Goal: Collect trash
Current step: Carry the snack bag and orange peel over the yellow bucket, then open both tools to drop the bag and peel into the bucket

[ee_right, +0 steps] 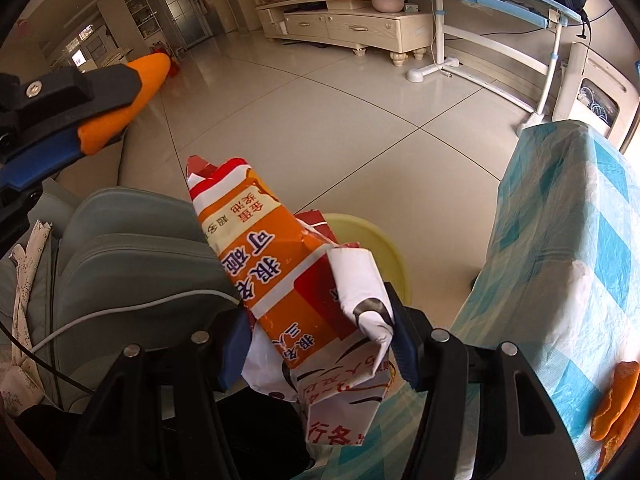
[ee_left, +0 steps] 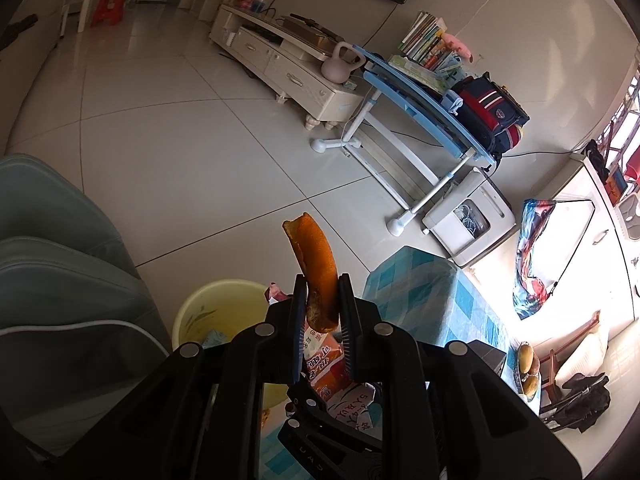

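My left gripper (ee_left: 322,308) is shut on a curved piece of orange peel (ee_left: 314,264) and holds it in the air above and beyond the yellow bin (ee_left: 208,312). The same peel (ee_right: 128,100) and left gripper (ee_right: 60,120) show at the upper left of the right wrist view. My right gripper (ee_right: 320,344) is shut on a crumpled orange, red and white paper flyer (ee_right: 280,272), held above the yellow bin (ee_right: 376,248) on the floor. The flyer also shows below the left gripper (ee_left: 328,364). More orange peel (ee_right: 616,404) lies on the table at the right.
A table with a blue checked cloth (ee_right: 580,240) stands at the right. A grey-green sofa (ee_right: 120,256) with a white cable is at the left. A blue desk (ee_left: 420,100), a TV cabinet (ee_left: 280,60) and tiled floor lie beyond. A plate with bread rolls (ee_left: 528,368) sits on the table.
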Motion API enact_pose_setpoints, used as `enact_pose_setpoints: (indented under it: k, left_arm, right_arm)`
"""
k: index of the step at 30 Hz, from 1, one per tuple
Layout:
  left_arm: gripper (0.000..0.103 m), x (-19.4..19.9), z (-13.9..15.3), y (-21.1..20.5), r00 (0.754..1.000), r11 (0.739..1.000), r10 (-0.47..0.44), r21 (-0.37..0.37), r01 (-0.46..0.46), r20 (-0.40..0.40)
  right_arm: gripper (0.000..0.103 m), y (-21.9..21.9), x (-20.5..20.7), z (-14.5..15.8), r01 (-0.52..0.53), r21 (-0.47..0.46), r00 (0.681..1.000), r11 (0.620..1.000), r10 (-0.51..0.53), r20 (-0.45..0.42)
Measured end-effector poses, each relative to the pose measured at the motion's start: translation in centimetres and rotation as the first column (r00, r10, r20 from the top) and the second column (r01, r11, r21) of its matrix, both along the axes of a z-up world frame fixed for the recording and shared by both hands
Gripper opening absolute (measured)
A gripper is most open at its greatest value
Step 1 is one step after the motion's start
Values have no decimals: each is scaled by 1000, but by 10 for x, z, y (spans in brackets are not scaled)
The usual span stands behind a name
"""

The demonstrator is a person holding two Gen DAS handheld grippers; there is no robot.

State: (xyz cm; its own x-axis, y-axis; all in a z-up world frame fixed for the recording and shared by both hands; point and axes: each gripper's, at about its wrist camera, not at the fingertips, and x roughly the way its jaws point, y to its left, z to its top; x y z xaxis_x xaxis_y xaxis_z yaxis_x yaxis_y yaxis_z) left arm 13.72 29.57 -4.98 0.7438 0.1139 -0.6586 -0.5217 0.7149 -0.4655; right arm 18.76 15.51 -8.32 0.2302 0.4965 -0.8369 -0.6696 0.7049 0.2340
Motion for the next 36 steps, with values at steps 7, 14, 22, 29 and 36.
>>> enact_pose_setpoints:
  k: [7,14,22,29,36]
  left_arm:
    - [16,12,-10,4,999,1000,20,7,-20,-46]
    - [16,21,-19,4,997,1000,19,5,-19,-77]
    - [16,21,-21,-1,997,1000,11,15,-10,-77]
    - [16,24,-27,5,995,1000,29,-10,-30,-95]
    - [15,24,-28,2,995,1000,28,3,-27,-100]
  right_arm:
    - [64,7,4,-4,2,2,1000,1000,-2,-12]
    - [65,-9,-2,2,31,27,1000,999,-31,-4]
    - [66,-12,0,7,57,28,998,998,-58,15]
    - [67,-7,-7,10,39,9,998,999,-39,43]
    - [73,10,-1,6,21,-22,999,1000,-21,31]
